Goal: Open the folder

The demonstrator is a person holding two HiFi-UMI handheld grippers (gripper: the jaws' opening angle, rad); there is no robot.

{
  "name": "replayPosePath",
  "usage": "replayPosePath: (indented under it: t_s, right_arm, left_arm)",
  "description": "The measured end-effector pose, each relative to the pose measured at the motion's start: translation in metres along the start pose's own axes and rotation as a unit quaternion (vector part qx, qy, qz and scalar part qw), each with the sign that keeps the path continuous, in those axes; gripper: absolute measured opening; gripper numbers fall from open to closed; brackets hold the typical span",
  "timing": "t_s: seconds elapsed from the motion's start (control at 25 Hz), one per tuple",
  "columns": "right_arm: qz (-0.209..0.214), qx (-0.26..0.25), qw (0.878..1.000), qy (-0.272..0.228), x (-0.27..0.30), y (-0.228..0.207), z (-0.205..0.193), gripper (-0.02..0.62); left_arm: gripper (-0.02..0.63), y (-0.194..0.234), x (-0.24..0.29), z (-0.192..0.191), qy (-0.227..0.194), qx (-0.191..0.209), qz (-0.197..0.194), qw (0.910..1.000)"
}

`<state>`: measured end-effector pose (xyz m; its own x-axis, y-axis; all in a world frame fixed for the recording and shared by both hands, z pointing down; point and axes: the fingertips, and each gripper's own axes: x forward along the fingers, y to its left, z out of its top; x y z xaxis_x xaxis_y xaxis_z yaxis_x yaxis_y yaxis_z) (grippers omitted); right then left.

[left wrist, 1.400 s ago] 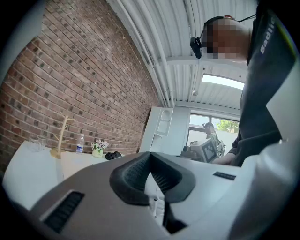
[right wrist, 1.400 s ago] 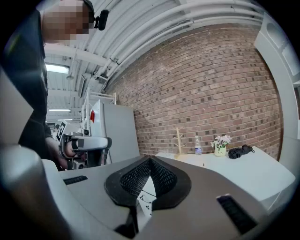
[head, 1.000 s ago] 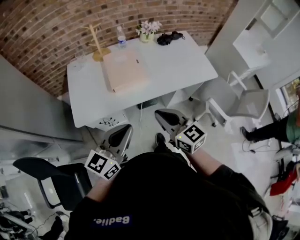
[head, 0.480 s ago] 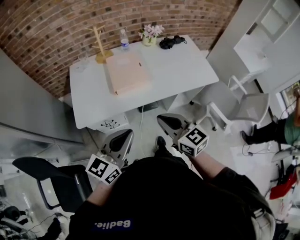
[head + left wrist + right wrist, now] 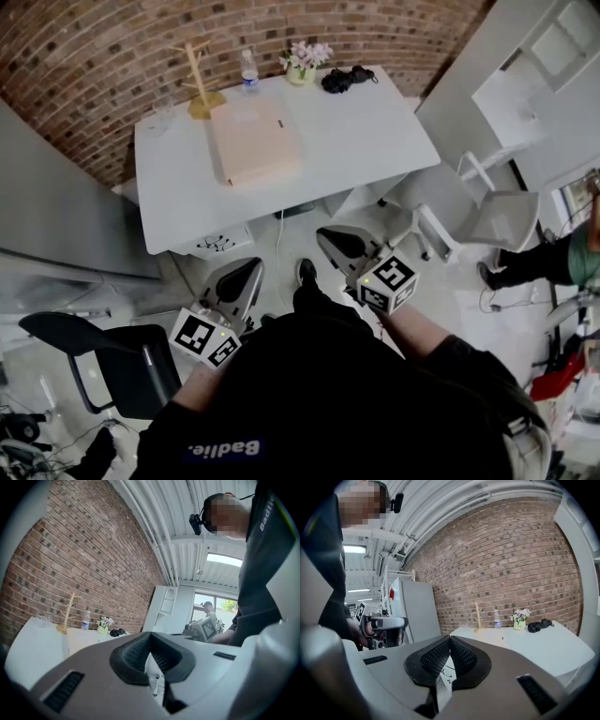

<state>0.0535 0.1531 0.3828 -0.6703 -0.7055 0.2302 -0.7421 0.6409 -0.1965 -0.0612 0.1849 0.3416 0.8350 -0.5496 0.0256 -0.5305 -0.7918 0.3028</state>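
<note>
1 folder (image 5: 255,141): flat, pinky-tan, a rectangle, plain cover, shut. It lies on the far-left part of the table (image 5: 366,141). Table: 1, white, smooth, flat rectangle top.

Along the table's far edge, left to right:
- 1 wood stand (image 5: 199,82), like a thin little tree on a round foot, just beside the folder's far-left corner
- 1 clear bottle (image 5: 247,71)
- 1 flower pot (image 5: 306,62), small, w/ pale blooms
- 1 black lumpy thing (image 5: 346,79), can't tell what

Behind the table: brick wall (image 5: 103,47), red-brown, rough, lots of small bricks.

2 chairs: 1 white chair (image 5: 502,214), hard & smooth, to the right; 1 black chair (image 5: 127,361), nr left.

2 grippers, both on the nr side, well apart from table & folder. Smooth grey shells, black ribbed pads (image 5: 131,656), and each has 1 cube (image 5: 204,336) w/ black-&-white squares.
- Left gripper (image 5: 151,641): jaws pressed together, nothing btwn them.
- Right gripper (image 5: 449,644): jaws together too, holding nothing.
</note>
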Motion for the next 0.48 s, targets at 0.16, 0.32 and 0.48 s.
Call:
replayPosePath:
  t_s: [0.16,0.32,0.48]
  right_arm:
    - [-0.001,0.018,1.0,0.013,0.014,-0.03,-0.004,0.029]
    - [0.01,0.013,1.0,-0.015,0.038,-0.072,0.006,0.029]
    - [0.019,0.022,1.0,-0.011,0.059,-0.112,0.014,0.029]
  left_arm:
    - [0.003,0.017,0.025,0.0,0.01,0.002,0.012,0.9999]
    - [0.003,0.038,0.054,0.006,0.021,0.004,0.025,0.9995]
    - [0.003,0.065,0.088,0.012,0.032,0.001,0.049,0.9983]
